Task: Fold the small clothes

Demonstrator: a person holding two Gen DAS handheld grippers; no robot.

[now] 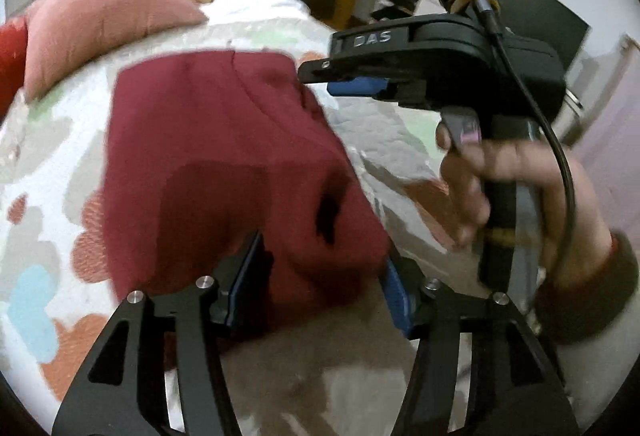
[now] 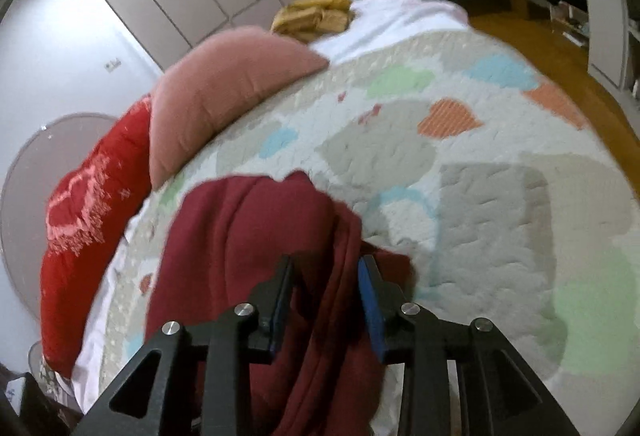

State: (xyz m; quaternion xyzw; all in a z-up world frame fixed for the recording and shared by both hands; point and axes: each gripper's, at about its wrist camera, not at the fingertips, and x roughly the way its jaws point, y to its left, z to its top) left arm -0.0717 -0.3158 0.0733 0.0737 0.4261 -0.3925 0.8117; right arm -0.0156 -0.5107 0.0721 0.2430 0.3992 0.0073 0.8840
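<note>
A dark red garment (image 1: 216,156) lies bunched on the patterned quilt (image 1: 44,164). My left gripper (image 1: 320,276) stands with its jaws apart around a fold of the garment, cloth between the blue pads. My right gripper (image 2: 326,300) also has a fold of the same garment (image 2: 248,236) between its jaws, which stand apart. In the left wrist view the right gripper (image 1: 352,80) shows at the garment's far right edge, held by a hand (image 1: 500,188).
A pink pillow (image 2: 224,92) and a red cushion (image 2: 92,204) lie along the left of the bed. Folded yellow clothes (image 2: 312,16) sit at the far end beside white cloth (image 2: 400,12). Wood floor (image 2: 560,48) and shelves lie to the right.
</note>
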